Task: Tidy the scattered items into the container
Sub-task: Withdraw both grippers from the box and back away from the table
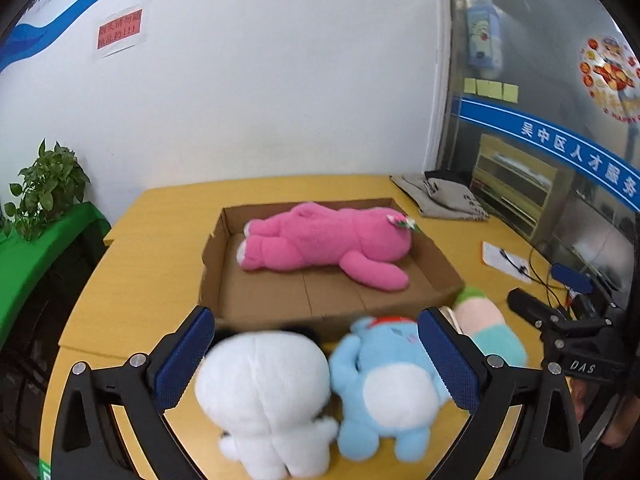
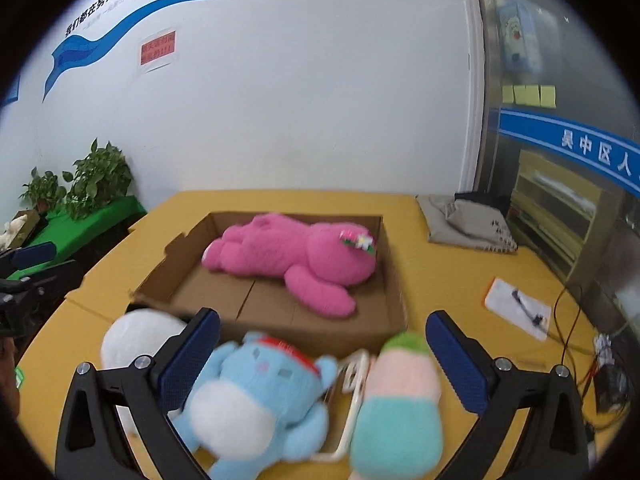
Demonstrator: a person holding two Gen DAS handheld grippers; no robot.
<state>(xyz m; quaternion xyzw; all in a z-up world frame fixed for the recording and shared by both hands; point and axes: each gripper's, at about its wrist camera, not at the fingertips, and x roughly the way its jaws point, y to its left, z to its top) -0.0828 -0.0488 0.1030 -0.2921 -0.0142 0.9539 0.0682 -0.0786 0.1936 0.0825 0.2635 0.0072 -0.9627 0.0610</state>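
Hovering left gripper (image 1: 316, 354), jaws wide, empty, straddling white plush (image 1: 264, 396) and blue plush (image 1: 384, 392); right gripper (image 2: 324, 358) wide, empty; cardboard box (image 1: 260, 304) straight ahead.

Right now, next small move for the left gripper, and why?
Probably lower the left gripper over the white toy and close. Its fingers are open, with the white toy and the blue toy both between them on the table, outside the box, where only the pink toy lies.
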